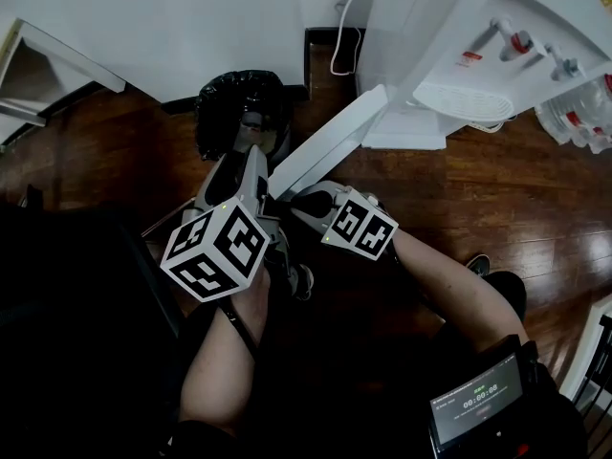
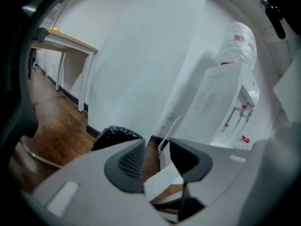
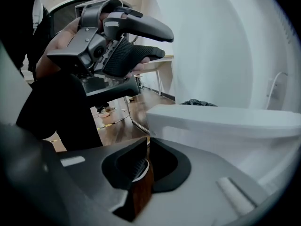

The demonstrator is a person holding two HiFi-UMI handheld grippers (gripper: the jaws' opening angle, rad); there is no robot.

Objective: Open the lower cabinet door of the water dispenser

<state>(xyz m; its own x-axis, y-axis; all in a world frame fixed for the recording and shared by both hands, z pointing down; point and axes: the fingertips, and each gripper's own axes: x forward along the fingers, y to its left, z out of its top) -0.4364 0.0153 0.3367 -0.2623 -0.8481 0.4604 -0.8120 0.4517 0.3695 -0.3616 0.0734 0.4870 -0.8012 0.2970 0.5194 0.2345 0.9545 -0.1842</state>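
Door (image 1: 330, 142) stands open, long edge running from dispenser (image 1: 421, 46) toward both grippers.
Left gripper (image 2: 157, 157) pinches its free edge; right gripper (image 3: 146, 157) just beside, jaws almost closed, empty.

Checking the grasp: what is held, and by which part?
The left gripper holds the cabinet door by its free edge; the right gripper holds nothing.
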